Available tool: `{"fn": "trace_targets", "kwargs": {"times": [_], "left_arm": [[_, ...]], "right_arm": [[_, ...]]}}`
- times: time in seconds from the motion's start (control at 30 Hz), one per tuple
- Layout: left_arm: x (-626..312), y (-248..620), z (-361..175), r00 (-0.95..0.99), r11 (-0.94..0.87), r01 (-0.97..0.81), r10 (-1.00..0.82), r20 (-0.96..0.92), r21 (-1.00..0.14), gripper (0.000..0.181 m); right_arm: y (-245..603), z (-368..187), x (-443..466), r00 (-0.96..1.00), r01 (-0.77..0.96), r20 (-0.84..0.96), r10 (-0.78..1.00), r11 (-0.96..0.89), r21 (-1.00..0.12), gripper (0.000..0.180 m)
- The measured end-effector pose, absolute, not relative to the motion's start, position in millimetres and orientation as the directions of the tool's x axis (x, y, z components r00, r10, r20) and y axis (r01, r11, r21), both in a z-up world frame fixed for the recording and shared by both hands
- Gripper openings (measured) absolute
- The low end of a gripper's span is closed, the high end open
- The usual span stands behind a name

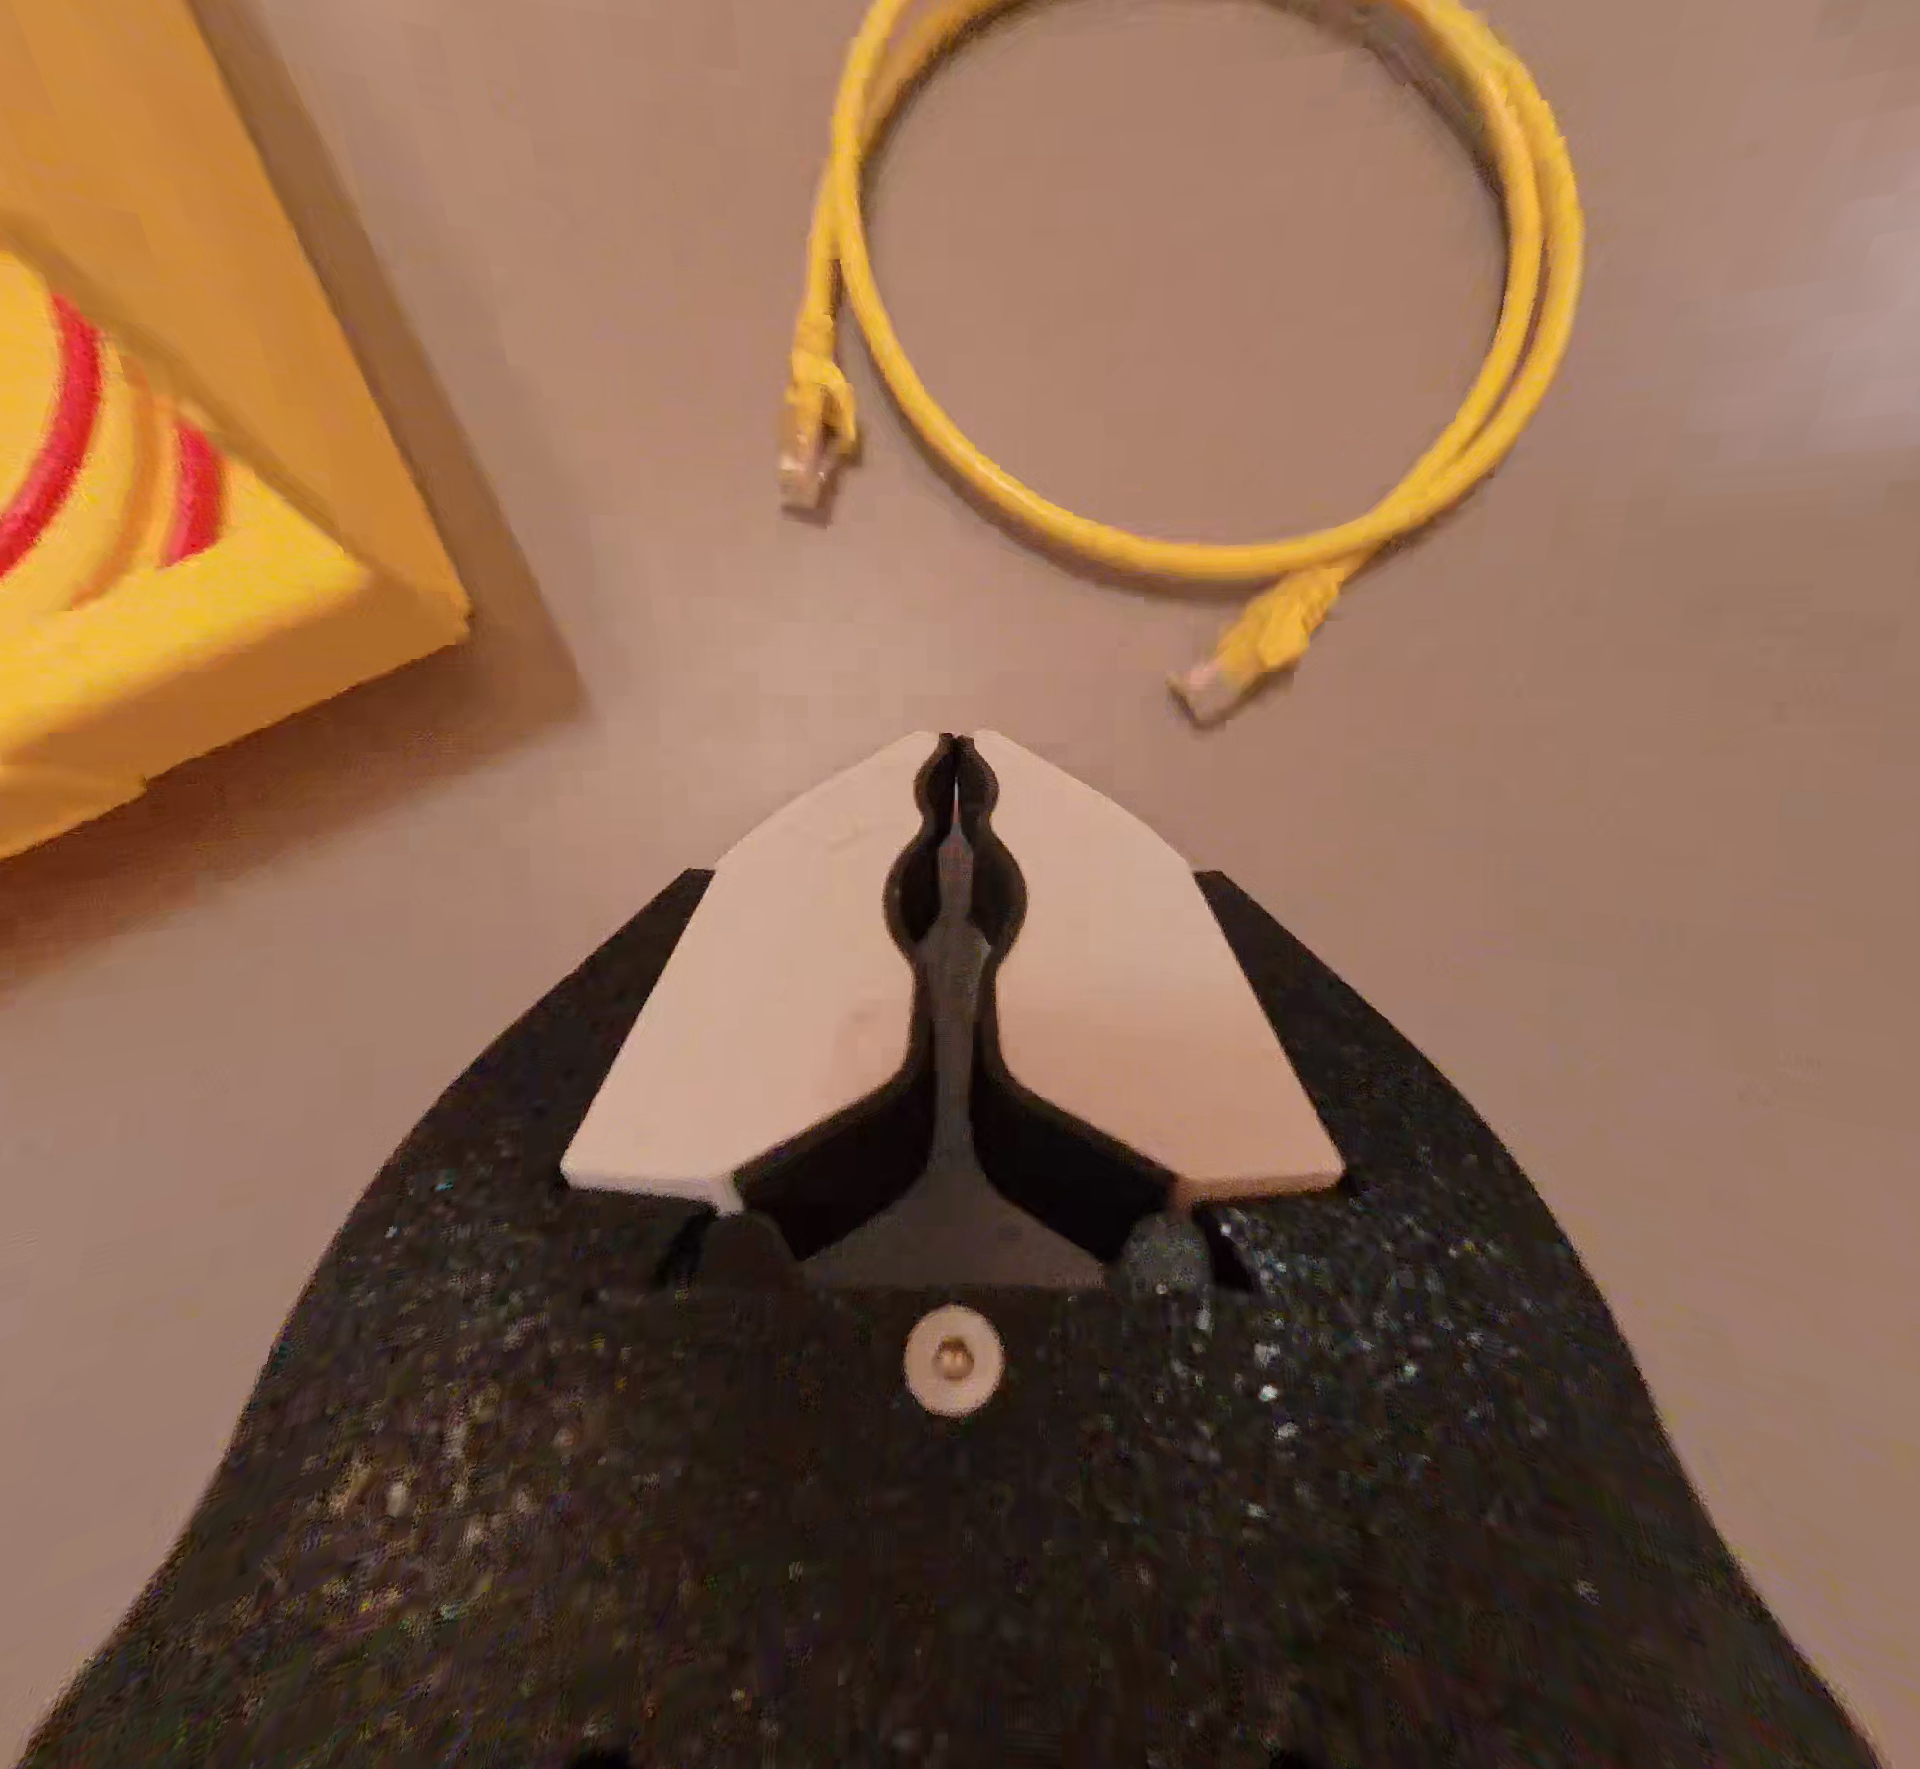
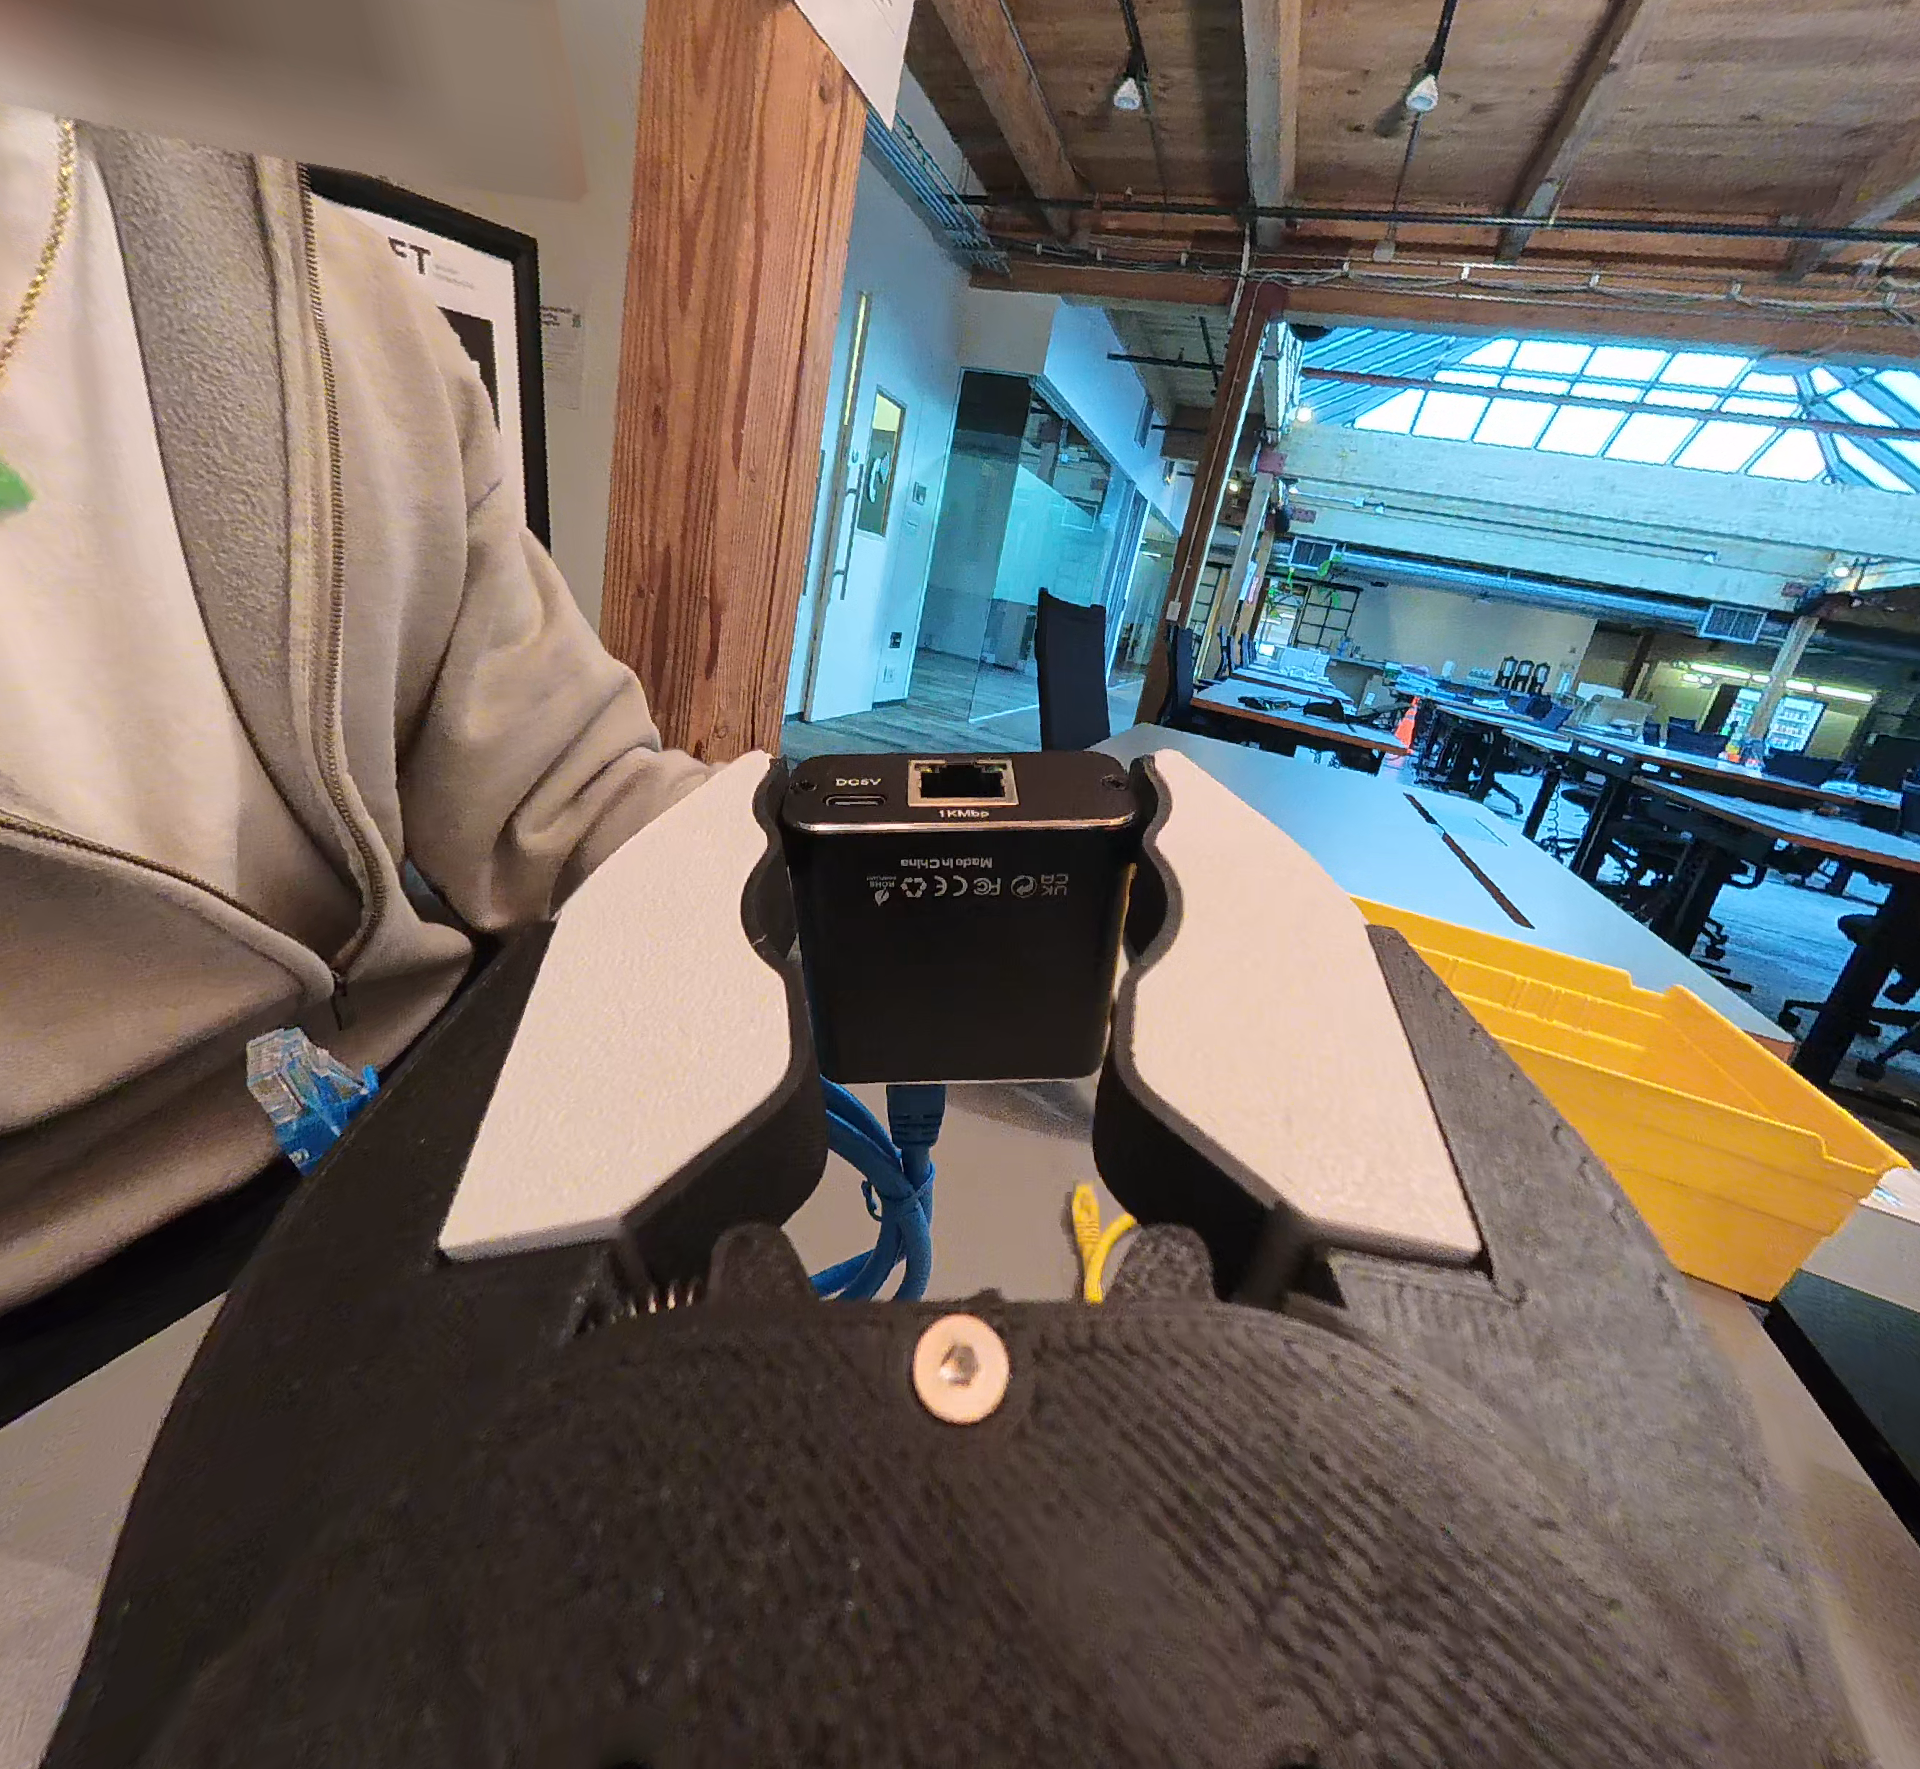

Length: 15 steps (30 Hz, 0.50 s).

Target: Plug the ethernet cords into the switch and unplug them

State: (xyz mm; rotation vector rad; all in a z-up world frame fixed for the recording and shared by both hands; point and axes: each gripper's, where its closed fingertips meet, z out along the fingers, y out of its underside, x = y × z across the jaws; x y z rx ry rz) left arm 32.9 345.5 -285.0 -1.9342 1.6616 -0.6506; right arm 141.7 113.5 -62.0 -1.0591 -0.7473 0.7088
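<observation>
In the left wrist view my left gripper point(image 1: 958, 740) is shut, tips touching, with nothing between them. It hovers over the table just short of a coiled yellow ethernet cord point(image 1: 1195, 556), whose two plugs point(image 1: 816, 452) point(image 1: 1247, 654) lie free. In the right wrist view my right gripper point(image 2: 956, 769) is shut on a small black switch point(image 2: 956, 940), both pads pressed against its sides, held up in the air. The switch's far end shows an empty port point(image 2: 961, 781). A blue cord point(image 2: 894, 1189) comes out of its near end and hangs below; a blue plug point(image 2: 296, 1096) shows at the left.
A yellow bin point(image 1: 208, 369) stands at the left of the cord; it also shows at the right in the right wrist view point(image 2: 1610, 1096). A person in a grey hoodie point(image 2: 208, 680) and a wooden post point(image 2: 727, 369) are close ahead. A bit of yellow cord point(image 2: 1096, 1231) lies below. My hands' fingertips stand some 35 cm from each other.
</observation>
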Motion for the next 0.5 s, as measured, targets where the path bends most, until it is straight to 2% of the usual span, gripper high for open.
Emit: {"fn": "trace_targets", "kwargs": {"times": [0.07, 0.1, 0.17, 0.2, 0.27, 0.33, 0.37, 0.5], "left_arm": [[47.7, 340.0, -251.7, 0.169, -0.187, -0.634, -0.980, 0.101, -0.751, 0.015], [59.4, 325.6, -232.9, 0.110, -0.182, -0.568, -0.983, 0.145, -0.802, 0.021], [80.2, 284.2, -209.0, -0.074, -0.086, -0.495, -0.987, 0.140, -0.865, 0.029], [87.2, 266.8, -211.3, -0.150, 0.015, -0.513, -0.986, 0.072, -0.858, 0.033], [95.5, 248.0, -237.4, -0.277, 0.263, -0.602, -0.954, -0.112, -0.754, 0.042], [101.1, 252.5, -267.7, -0.336, 0.403, -0.684, -0.914, -0.228, -0.609, 0.038], [102.2, 256.4, -279.9, -0.337, 0.398, -0.725, -0.917, -0.214, -0.562, 0.037], [105.7, 264.0, -302.4, -0.232, 0.219, -0.839, -0.972, -0.037, -0.498, 0.035]], "right_arm": [[113.0, -61.7, 142.2, 0.562, -0.146, 0.194, 0.804, 0.327, -0.934, 0.063], [112.8, -61.4, 142.7, 0.562, -0.148, 0.194, 0.804, 0.328, -0.933, 0.063], [113.0, -61.9, 143.0, 0.562, -0.150, 0.192, 0.804, 0.327, -0.933, 0.063], [113.6, -62.6, 142.9, 0.563, -0.148, 0.191, 0.804, 0.325, -0.934, 0.063], [114.1, -62.9, 141.8, 0.560, -0.147, 0.191, 0.806, 0.323, -0.935, 0.063], [113.3, -62.0, 140.9, 0.558, -0.145, 0.194, 0.807, 0.325, -0.934, 0.063], [112.8, -61.5, 140.6, 0.558, -0.143, 0.197, 0.806, 0.327, -0.934, 0.063], [109.7, -58.4, 141.7, 0.561, -0.143, 0.207, 0.802, 0.339, -0.930, 0.063]]}}
